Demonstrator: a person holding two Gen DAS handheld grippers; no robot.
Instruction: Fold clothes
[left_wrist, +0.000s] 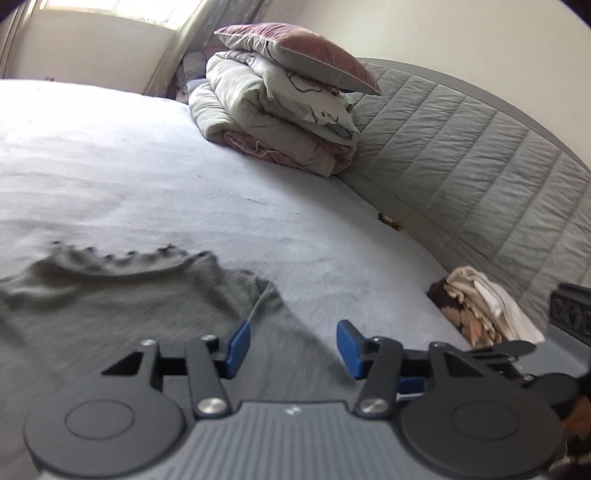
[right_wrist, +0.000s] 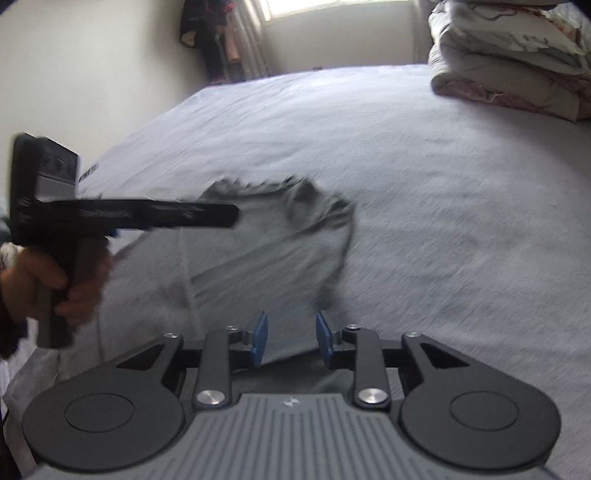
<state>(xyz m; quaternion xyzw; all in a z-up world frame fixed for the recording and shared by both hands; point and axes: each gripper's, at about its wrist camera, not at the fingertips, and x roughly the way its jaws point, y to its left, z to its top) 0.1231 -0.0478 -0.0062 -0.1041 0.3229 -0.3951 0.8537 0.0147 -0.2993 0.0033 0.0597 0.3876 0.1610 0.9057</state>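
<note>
Bed (left_wrist: 147, 166) with pale sheet, grey garment (left_wrist: 110, 314), folded quilts (left_wrist: 266, 122), left tongs (left_wrist: 293, 345) and right tongs (right_wrist: 290, 338) spread, empty

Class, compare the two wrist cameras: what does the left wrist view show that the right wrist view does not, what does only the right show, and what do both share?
Only the left wrist view shows the quilted headboard, the pink pillow and a small clothes pile. Only the right wrist view shows the left gripper from outside and the hand holding it. Both show the grey garment on the bed, and the folded duvet.
</note>
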